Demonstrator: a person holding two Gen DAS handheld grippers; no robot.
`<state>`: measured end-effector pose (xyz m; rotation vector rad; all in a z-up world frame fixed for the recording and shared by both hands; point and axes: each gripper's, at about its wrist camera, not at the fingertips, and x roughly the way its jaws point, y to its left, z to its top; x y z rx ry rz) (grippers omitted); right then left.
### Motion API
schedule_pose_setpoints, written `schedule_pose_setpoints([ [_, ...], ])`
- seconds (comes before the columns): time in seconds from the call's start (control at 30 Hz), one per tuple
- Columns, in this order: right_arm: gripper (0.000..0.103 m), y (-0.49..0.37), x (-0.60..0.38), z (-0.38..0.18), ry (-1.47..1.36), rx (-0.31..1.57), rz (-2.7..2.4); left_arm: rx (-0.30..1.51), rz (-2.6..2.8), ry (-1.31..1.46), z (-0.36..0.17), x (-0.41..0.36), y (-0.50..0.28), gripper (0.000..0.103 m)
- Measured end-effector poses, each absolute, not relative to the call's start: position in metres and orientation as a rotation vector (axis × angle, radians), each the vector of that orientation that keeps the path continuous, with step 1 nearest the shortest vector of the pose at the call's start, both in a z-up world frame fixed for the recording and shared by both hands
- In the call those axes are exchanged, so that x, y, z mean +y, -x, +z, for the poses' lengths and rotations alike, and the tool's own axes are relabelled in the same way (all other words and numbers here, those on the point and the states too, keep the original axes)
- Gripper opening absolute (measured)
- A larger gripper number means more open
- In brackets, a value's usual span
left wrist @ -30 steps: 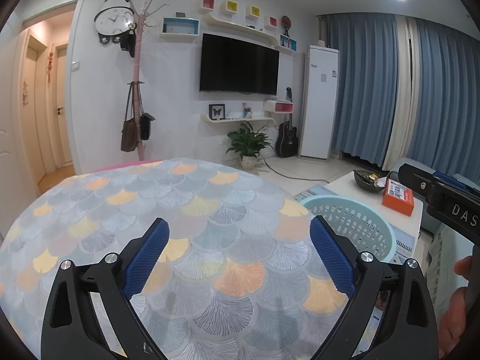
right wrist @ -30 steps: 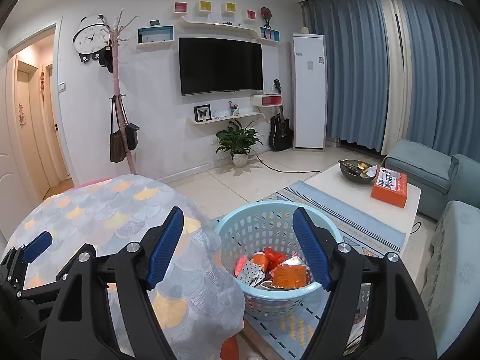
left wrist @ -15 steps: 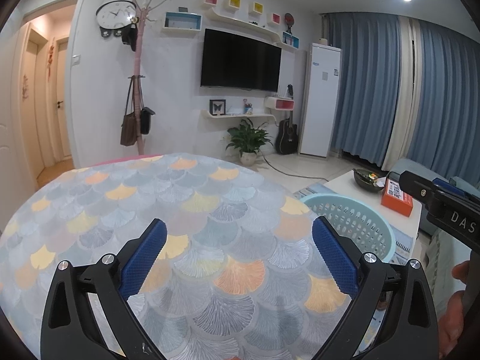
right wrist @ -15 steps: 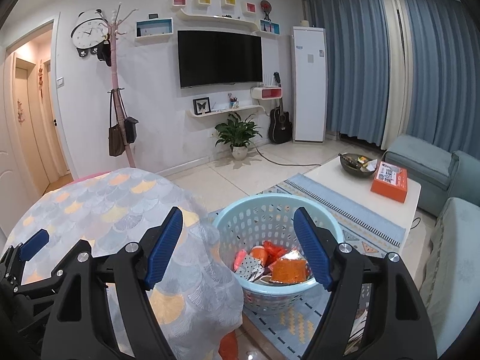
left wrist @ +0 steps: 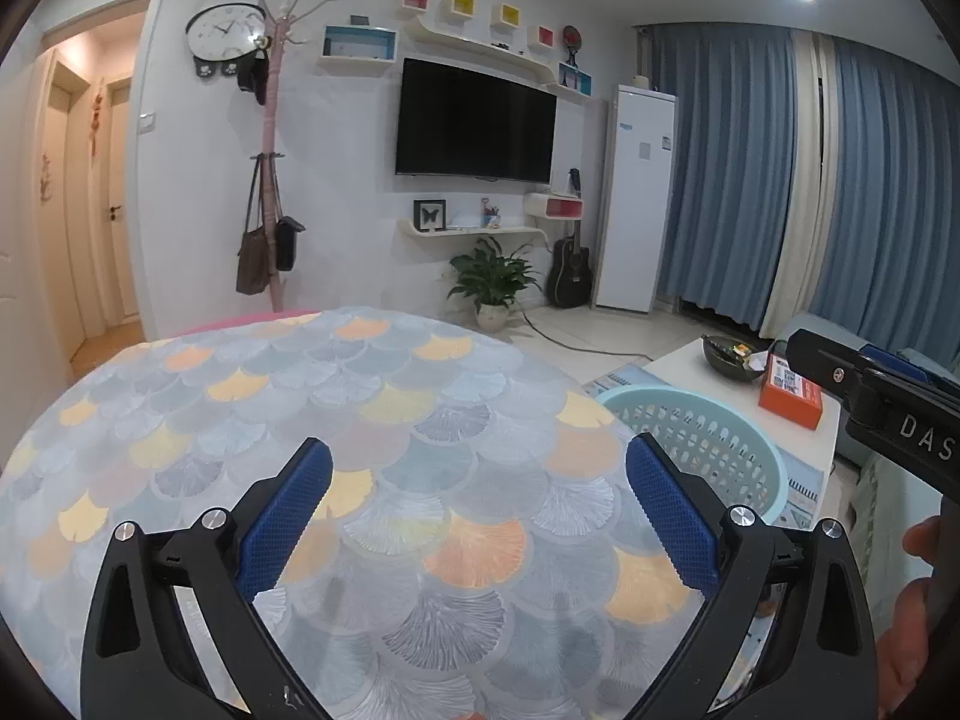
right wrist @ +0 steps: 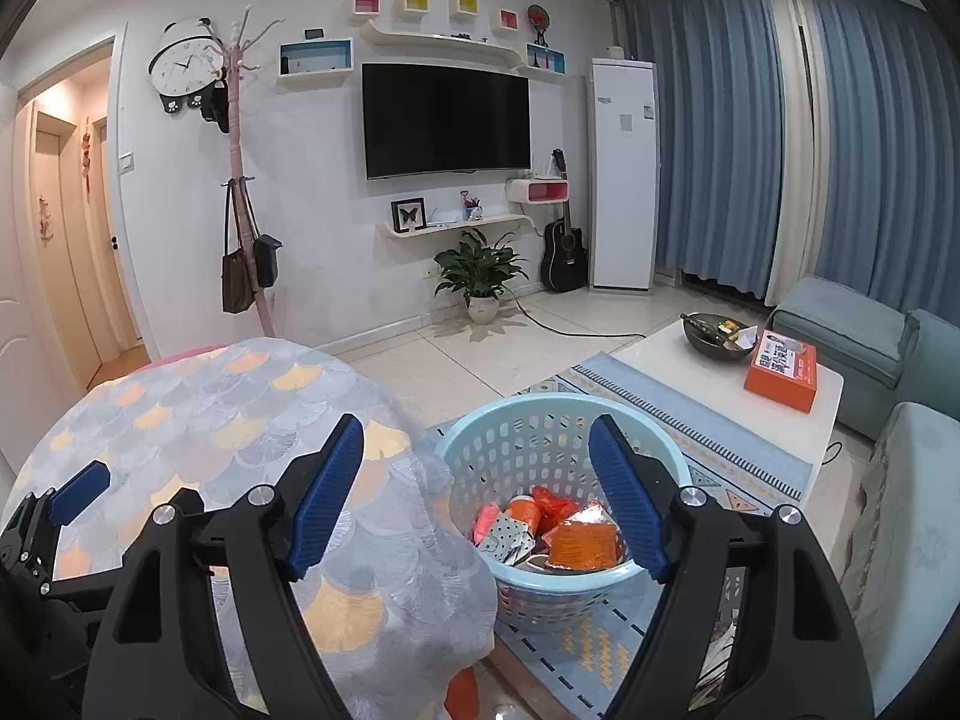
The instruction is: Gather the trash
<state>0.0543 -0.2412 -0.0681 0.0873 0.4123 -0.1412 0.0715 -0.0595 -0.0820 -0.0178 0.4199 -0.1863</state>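
Evidently nothing has shifted over the last second: the left gripper (left wrist: 479, 510) and right gripper (right wrist: 477, 492) both hang with jaws apart and empty beside the laundry basket (right wrist: 660, 450), wrappers (right wrist: 561, 531) lying inside it, so collection looks finished.

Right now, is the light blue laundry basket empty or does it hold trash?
It holds trash: the light blue laundry basket has orange and red wrappers piled at its bottom, well below the rim.
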Motion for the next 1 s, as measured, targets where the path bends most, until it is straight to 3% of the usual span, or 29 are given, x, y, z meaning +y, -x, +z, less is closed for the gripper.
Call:
schedule_pose_setpoints([
  [1.0, 0.074, -0.0541, -0.2336, -0.0658, -0.066, 0.399, -0.126, 0.427, -0.187, 0.023, -0.0819, -0.0622, -0.0712, 0.095],
])
